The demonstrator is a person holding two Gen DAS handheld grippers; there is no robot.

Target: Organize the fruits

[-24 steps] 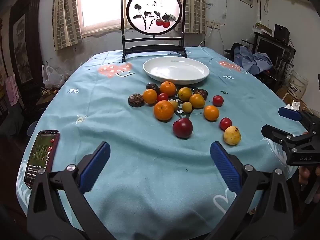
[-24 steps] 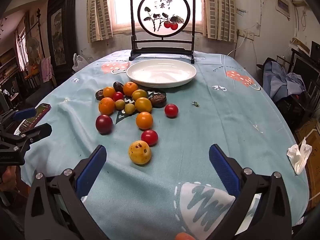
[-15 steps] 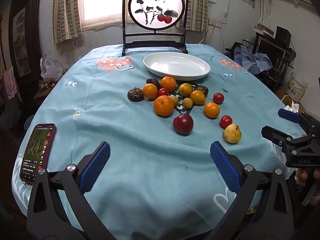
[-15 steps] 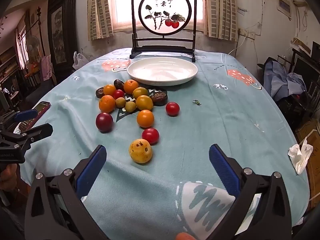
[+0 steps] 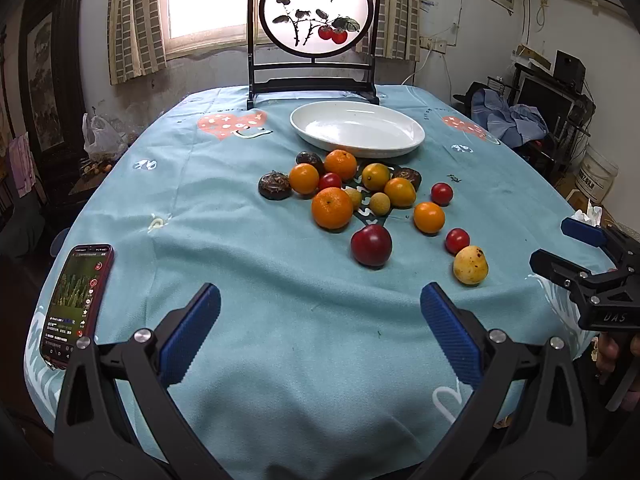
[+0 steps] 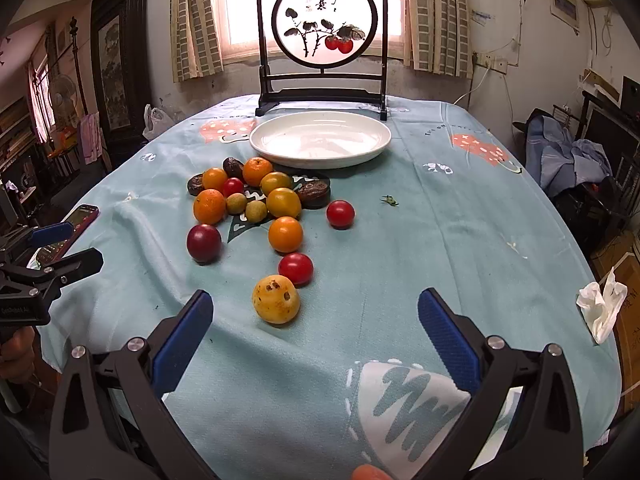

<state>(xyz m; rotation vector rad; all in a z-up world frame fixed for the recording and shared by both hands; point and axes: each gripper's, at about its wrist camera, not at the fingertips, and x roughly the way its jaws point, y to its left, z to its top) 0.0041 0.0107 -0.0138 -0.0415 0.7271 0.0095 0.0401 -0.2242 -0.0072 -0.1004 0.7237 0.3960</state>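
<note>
While both tools hang over the near edge of the table, the left gripper and right gripper stand spread wide with nothing between their pads. Just beyond lies a spotted yellow fruit, then the clustered fruits on the blue tablecloth. Farthest, the white plate sits empty.

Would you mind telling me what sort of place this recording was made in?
Most likely a lived-in room of a home. A table under a printed tablecloth holds loose fruit and a white plate, a curtained window is behind, and clothes are heaped at the side.
</note>
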